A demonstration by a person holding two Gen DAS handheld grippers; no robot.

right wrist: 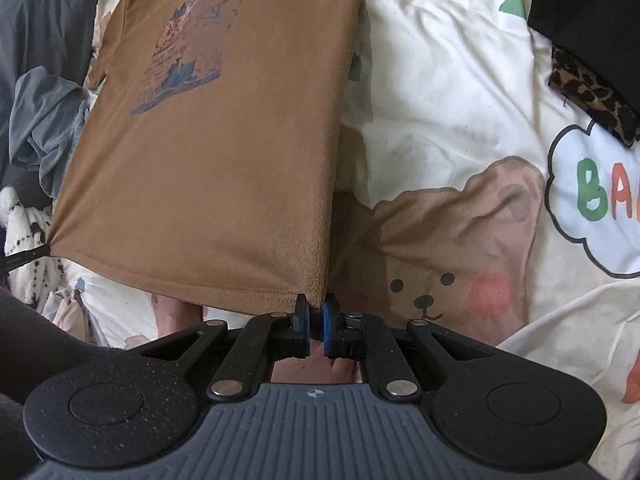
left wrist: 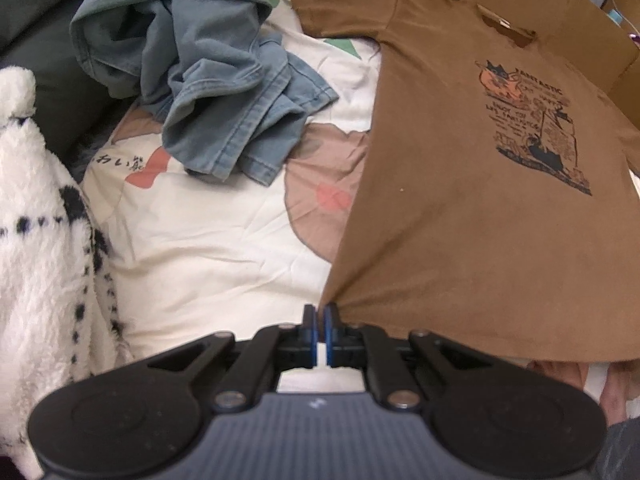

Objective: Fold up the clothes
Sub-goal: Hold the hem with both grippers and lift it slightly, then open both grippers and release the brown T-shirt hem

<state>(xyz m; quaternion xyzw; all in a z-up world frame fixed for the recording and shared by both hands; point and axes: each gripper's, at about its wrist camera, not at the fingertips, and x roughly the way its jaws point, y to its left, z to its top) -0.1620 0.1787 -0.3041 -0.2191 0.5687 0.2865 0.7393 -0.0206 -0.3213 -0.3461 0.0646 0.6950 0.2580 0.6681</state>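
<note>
Brown T-shirt (left wrist: 460, 220), printed, stretches ahead of my left gripper (left wrist: 320, 312) and right gripper (right wrist: 316, 308), both clamped on its hem corners, over cartoon bedding (right wrist: 440, 120).

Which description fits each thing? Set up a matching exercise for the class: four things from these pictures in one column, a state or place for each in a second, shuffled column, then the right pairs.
Things:
1. brown T-shirt
2. blue garment
3. leopard-print cloth
4. cardboard box

Descriptions:
A. crumpled in a heap on the bedcover
B. lies under a black cloth at the bedcover's edge
C. pulled taut, a hem corner in each pair of tongs
D. stands past the T-shirt's collar

Pairs: 1-C, 2-A, 3-B, 4-D
</note>
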